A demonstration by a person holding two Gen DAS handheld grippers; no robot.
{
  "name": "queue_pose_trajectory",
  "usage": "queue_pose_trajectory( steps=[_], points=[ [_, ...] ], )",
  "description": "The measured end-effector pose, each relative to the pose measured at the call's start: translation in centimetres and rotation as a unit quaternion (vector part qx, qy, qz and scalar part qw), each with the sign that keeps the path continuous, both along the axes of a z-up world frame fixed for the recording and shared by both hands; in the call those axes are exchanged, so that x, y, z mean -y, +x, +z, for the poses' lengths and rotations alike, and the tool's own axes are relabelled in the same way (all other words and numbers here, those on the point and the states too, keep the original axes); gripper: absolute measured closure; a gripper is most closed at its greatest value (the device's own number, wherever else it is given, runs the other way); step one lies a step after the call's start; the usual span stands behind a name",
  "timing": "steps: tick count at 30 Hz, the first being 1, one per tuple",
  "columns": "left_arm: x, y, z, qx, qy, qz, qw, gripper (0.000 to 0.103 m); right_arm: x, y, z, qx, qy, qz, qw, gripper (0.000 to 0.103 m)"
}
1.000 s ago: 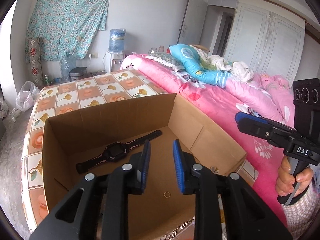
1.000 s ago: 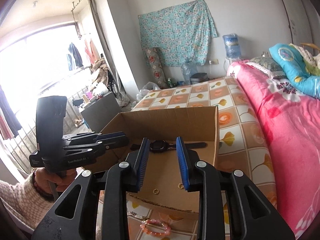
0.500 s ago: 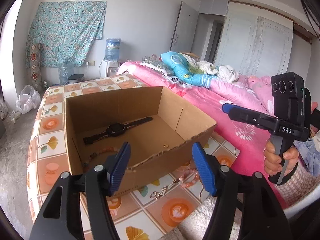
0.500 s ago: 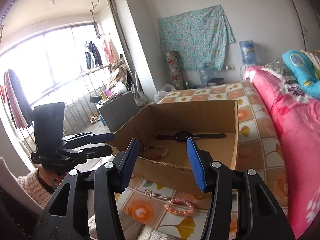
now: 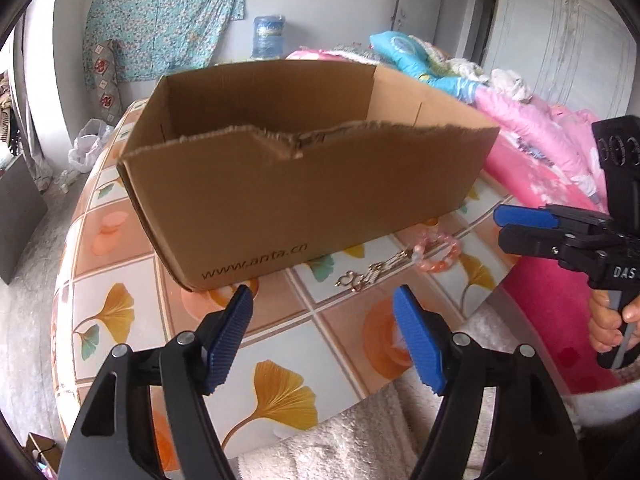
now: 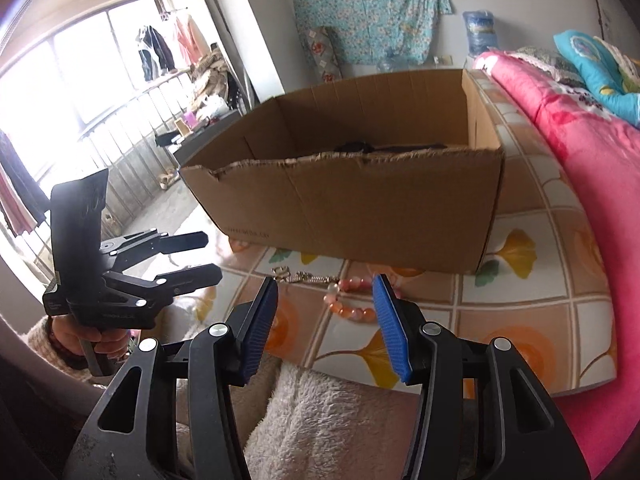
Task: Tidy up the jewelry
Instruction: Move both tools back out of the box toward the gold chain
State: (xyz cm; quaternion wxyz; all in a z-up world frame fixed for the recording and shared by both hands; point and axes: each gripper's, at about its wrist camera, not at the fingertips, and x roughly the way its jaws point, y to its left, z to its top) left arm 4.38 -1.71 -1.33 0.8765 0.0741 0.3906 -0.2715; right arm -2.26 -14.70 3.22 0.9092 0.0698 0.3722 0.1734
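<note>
A pink bead bracelet (image 5: 438, 254) and a thin metal chain (image 5: 368, 274) lie on the tiled tablecloth in front of the cardboard box (image 5: 304, 184). My left gripper (image 5: 322, 296) hovers just short of the chain, its jaws opening, nothing between them. In the right wrist view my right gripper (image 6: 326, 284) hangs over the bracelet (image 6: 352, 312) and the chain (image 6: 304, 278). Its jaws are closing and the pads touch nothing. A dark watch (image 6: 360, 146) shows just over the box (image 6: 360, 200) rim. The left gripper (image 6: 212, 257) is to the left.
The table (image 5: 120, 248) ends close in front of me, where a fleecy white cloth (image 6: 320, 420) lies. A pink bed (image 6: 580, 128) runs along the right side. The right gripper (image 5: 516, 224) is held in a hand at the left view's right edge.
Both grippers have drawn back from over the box and dropped toward the table's near edge. The left jaws have spread wide; the right jaws stand wider than a second ago.
</note>
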Motion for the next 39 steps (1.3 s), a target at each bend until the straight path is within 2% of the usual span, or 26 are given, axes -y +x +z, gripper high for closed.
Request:
queue_pose_trajectory(
  steps=[3,7,10,11,12,13,24,25,27,31,35,39],
  points=[
    [0.7,0.5,-1.5,-0.011,0.012,0.007,0.9998,0.032,-1.8,1.0,-1.2,-0.011,-0.040,0.006,0.999,0.062],
    [1.5,0.4,-2.4,-0.005,0.028,0.001,0.9996,0.032,-3.7,2.3,-2.7,-0.025,-0.089,0.014,0.996,0.067],
    [2.0,0.5,-3.1,-0.008,0.036,-0.006,0.9993,0.032,-4.7,2.9,-3.7,-0.027,-0.137,0.020,0.990,0.074],
    [2.1,0.5,-3.2,-0.006,0.041,-0.007,0.9991,0.032,-4.8,2.9,-3.7,-0.022,-0.143,0.023,0.989,0.077],
    [2.2,0.4,-3.1,-0.003,0.046,-0.009,0.9989,0.032,-4.9,2.9,-3.7,-0.023,-0.143,0.027,0.989,0.089],
    [2.4,0.4,-3.2,0.000,0.049,-0.010,0.9987,0.031,-4.8,3.0,-3.6,-0.024,-0.144,0.027,0.989,0.095],
    [2.9,0.4,-3.1,0.002,0.034,-0.016,0.9993,0.031,-0.3,4.0,-3.1,-0.037,-0.131,-0.061,0.989,0.095],
    [3.0,0.4,-3.1,0.002,0.034,-0.016,0.9993,0.031,-0.2,3.9,-2.9,-0.036,-0.125,-0.062,0.990,0.093],
    [3.2,0.4,-3.1,0.006,0.033,-0.014,0.9994,0.031,-0.1,3.5,-2.5,-0.031,-0.107,-0.061,0.992,0.082],
    [3.2,0.4,-2.9,0.015,0.026,-0.009,0.9995,0.031,-0.6,2.1,-1.5,-0.004,-0.075,-0.043,0.996,0.076],
    [3.5,0.5,-2.9,0.020,0.026,-0.023,0.9992,0.043,-1.0,1.7,-1.7,0.001,-0.040,-0.021,0.999,0.076],
    [4.1,0.9,-2.8,0.031,0.042,-0.044,0.9977,0.058,-1.5,2.4,-2.2,-0.010,-0.022,-0.012,1.000,0.076]
  ],
)
